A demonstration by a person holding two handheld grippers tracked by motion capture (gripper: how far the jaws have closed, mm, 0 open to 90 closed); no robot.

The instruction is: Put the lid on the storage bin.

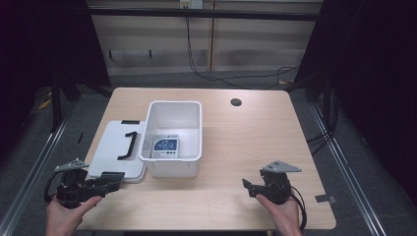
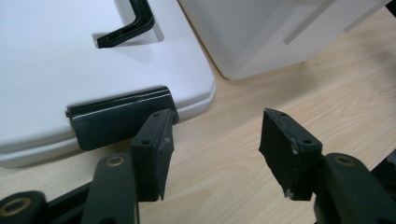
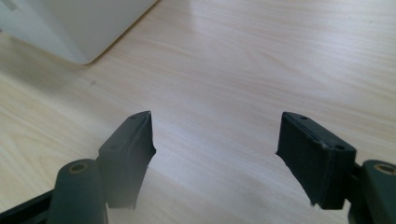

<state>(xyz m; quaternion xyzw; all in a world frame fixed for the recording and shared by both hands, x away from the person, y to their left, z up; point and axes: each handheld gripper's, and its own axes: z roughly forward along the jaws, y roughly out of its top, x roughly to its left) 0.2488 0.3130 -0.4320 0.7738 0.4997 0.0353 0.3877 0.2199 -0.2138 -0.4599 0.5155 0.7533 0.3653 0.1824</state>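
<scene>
The left gripper [image 2: 215,156] stands open beside the white lid's [image 1: 114,150] black latch [image 2: 119,116]. The right gripper [image 3: 215,158] gapes empty over the desk [image 1: 246,147], near the white bin [image 1: 173,132].

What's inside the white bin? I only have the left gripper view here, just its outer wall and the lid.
Observer: A small card or packet with a blue-and-white printed face lies flat on the floor of the white bin, toward its near end.
Operator: Lid fully off?
Observer: Yes. The white lid lies flat on the table, left of the bin, black handle up.
Operator: Where's the other gripper?
Observer: The right gripper is near the table's front edge, right of the bin, jaws open over bare wood.
Operator: Mine?
Observer: The left gripper is open at the lid's near corner, by the black latch, nothing between its jaws.
</scene>
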